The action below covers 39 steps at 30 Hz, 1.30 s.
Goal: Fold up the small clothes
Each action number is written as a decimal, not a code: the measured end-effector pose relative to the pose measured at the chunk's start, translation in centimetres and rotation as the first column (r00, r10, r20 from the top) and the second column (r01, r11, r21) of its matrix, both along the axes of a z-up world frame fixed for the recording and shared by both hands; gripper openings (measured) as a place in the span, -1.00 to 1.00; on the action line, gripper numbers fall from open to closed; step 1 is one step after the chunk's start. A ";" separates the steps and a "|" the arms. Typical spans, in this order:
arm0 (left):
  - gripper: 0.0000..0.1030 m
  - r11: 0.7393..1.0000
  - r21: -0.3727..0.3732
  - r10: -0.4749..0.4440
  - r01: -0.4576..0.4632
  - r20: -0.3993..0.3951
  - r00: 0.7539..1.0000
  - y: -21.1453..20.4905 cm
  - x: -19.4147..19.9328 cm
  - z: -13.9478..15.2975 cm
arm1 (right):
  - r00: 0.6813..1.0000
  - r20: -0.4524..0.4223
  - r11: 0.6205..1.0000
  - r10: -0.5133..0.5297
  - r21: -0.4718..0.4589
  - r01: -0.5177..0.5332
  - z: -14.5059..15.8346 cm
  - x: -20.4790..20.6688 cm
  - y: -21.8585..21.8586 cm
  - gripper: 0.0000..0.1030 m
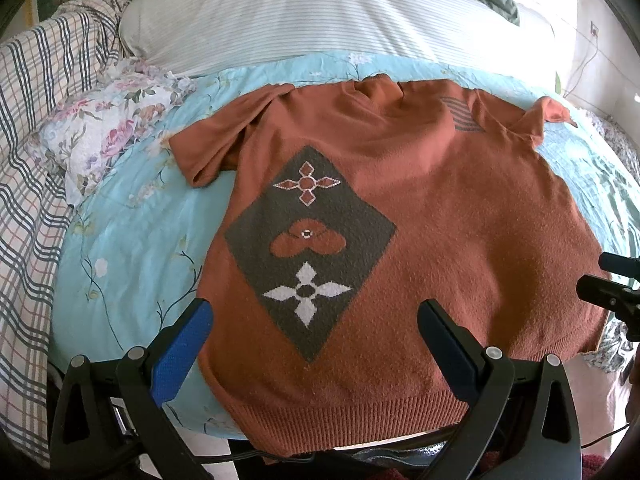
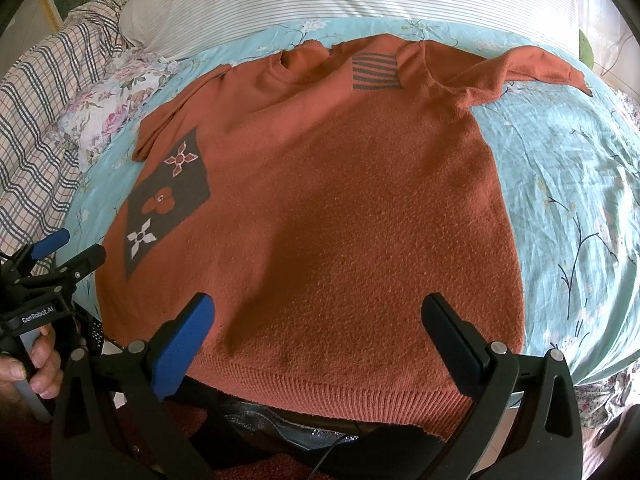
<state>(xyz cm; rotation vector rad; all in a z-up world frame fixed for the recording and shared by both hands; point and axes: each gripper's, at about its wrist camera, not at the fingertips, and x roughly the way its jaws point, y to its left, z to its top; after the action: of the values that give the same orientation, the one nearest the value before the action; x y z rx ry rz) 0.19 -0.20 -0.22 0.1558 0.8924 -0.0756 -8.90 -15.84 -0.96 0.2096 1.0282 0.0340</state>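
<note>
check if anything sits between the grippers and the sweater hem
Nothing visible does. Both the left hand-held gripper and the right hand-held gripper hang open just above the sweater, with the hem bare beneath them.

The sweater (image 1: 440, 220) is rust orange with a dark brown diamond (image 1: 310, 248) holding 3 flower shapes, 1 white, and a grey striped patch (image 2: 375, 71). The bedsheet (image 2: 568, 184) is light blue, floral. The pillow (image 1: 304, 16) is white with thin stripes.
</note>
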 end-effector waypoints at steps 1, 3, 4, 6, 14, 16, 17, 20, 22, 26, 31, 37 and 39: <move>0.99 1.000 0.000 0.000 0.000 0.000 1.000 0.0 0.0 0.0 | 1.000 0.000 1.000 0.000 -0.001 0.000 0.0 0.0 0.0 1.00; 0.99 1.000 0.001 0.001 -0.001 -0.002 1.000 0.0 0.0 0.0 | 1.000 -0.001 1.000 0.001 0.000 -0.001 0.0 0.0 0.0 1.00; 0.99 1.000 0.000 0.000 0.000 -0.002 1.000 0.0 0.0 0.0 | 1.000 -0.001 1.000 0.001 0.000 -0.001 0.0 0.0 0.0 1.00; 0.99 1.000 0.002 0.000 0.000 -0.003 1.000 0.0 0.0 0.0 | 1.000 0.000 1.000 0.000 -0.001 0.000 0.0 0.0 0.1 1.00; 0.99 1.000 0.003 -0.002 0.002 -0.005 1.000 0.1 0.0 0.0 | 1.000 0.000 1.000 0.001 0.001 -0.001 0.1 -0.1 0.1 1.00; 0.99 1.000 0.002 -0.003 0.003 -0.006 1.000 0.1 0.0 0.0 | 1.000 0.002 1.000 0.000 0.002 0.000 0.1 -0.1 0.1 1.00; 0.99 1.000 0.002 -0.002 0.002 -0.006 1.000 0.1 0.0 0.0 | 1.000 0.002 1.000 0.000 0.002 0.000 0.1 -0.1 0.1 1.00; 0.99 1.000 0.007 -0.004 0.004 -0.007 1.000 -0.1 -0.1 -0.3 | 1.000 0.002 1.000 0.000 0.002 0.000 0.1 -0.1 0.1 1.00; 0.99 1.000 0.008 -0.004 0.004 -0.008 1.000 -0.2 0.0 -0.3 | 1.000 0.003 1.000 0.000 0.003 0.000 0.2 -0.1 0.1 1.00; 0.99 1.000 0.014 -0.005 0.006 -0.011 1.000 -0.2 -0.1 -0.7 | 1.000 0.003 1.000 0.001 0.004 -0.001 -0.3 0.0 -0.1 1.00; 0.99 0.998 0.058 -0.008 0.012 -0.061 0.998 -0.5 0.1 -1.1 | 1.000 0.003 1.000 -0.002 0.012 0.002 0.3 -0.1 0.1 1.00; 0.99 0.998 0.059 -0.012 0.017 -0.094 0.996 -0.3 0.5 -1.1 | 1.000 -0.008 0.999 -0.007 -0.035 0.007 0.0 0.3 -0.7 1.00; 0.98 0.999 0.046 -0.012 0.015 -0.070 0.997 -0.1 0.6 -1.1 | 1.000 -0.005 0.998 -0.011 -0.055 0.011 -0.1 0.4 -0.7 1.00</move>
<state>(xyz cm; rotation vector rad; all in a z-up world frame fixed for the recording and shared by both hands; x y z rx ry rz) 0.83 -0.35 -1.35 0.2036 0.9630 -0.0730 -8.51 -16.58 -1.08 0.1650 1.0324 -0.0049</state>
